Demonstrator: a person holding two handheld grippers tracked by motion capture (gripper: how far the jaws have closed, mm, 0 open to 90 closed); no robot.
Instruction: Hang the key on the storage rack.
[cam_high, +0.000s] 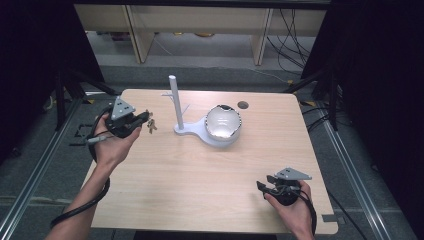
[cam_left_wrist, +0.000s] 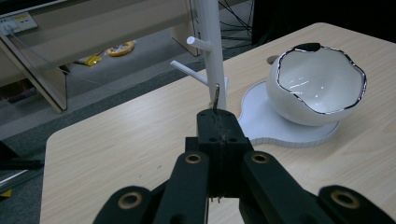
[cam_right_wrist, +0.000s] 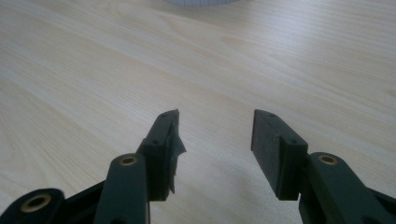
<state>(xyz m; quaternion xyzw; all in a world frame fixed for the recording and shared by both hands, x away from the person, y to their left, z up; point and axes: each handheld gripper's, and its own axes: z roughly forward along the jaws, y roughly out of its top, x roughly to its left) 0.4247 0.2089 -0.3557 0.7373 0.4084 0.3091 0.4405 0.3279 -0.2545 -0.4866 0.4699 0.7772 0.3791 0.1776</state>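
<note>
A white stand with a tall post (cam_high: 174, 100) and short side pegs (cam_left_wrist: 198, 43) rises from a flat white base (cam_high: 192, 131) at the table's far middle. A white bowl with a dark wavy rim (cam_high: 223, 122) sits on that base, seen close in the left gripper view as the bowl (cam_left_wrist: 317, 86). My left gripper (cam_high: 147, 117) hovers left of the post, shut on a small bunch of keys (cam_high: 151, 125); a thin metal piece (cam_left_wrist: 216, 95) sticks out above the shut jaws of the left gripper (cam_left_wrist: 217, 123). My right gripper (cam_high: 261, 186) rests near the front right corner, and the right gripper (cam_right_wrist: 215, 130) stands open over bare wood.
The wooden table (cam_high: 200, 175) has a round cable hole (cam_high: 243, 105) behind the bowl. Beyond the far edge lie grey floor, pale shelving legs (cam_high: 137, 35) and loose cables (cam_high: 295, 40). Metal rails run along both sides of the table.
</note>
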